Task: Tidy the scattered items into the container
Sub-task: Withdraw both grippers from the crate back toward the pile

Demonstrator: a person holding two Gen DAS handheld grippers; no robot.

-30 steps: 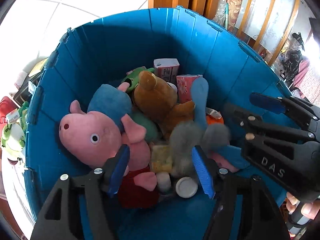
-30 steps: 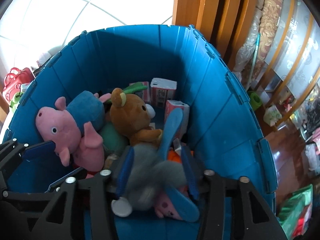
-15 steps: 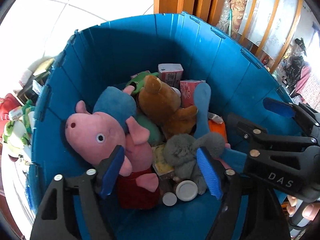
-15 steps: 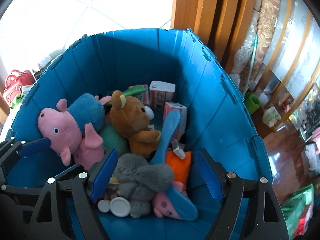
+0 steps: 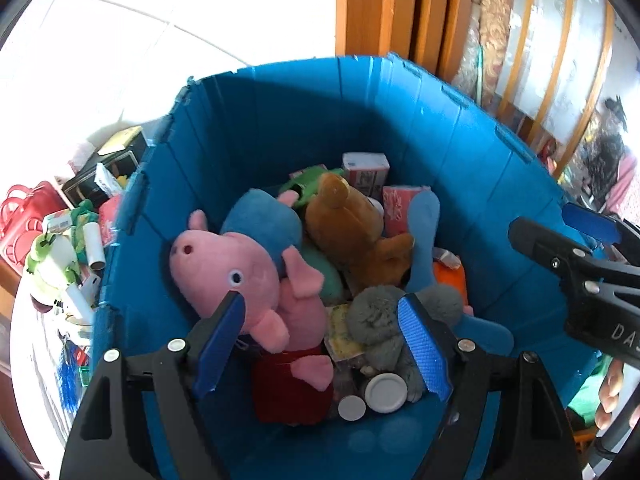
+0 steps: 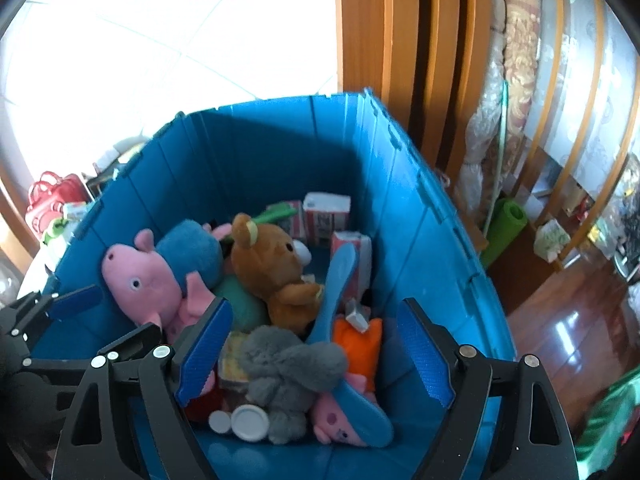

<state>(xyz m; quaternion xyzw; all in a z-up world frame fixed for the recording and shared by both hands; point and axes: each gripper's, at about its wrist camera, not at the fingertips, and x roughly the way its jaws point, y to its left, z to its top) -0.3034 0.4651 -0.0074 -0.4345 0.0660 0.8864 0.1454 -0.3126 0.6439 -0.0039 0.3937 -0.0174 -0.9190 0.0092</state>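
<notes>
Both the left gripper and the right gripper hang above the blue bin with jaws spread wide and nothing between them, which suggests neither has anything to carry just now. The grey plush lies loose at lower centre of the right view, resting on the pile beside the pink pig and brown bear. More clutter waits outside the bin at the left edge of the left view, probably next.
</notes>
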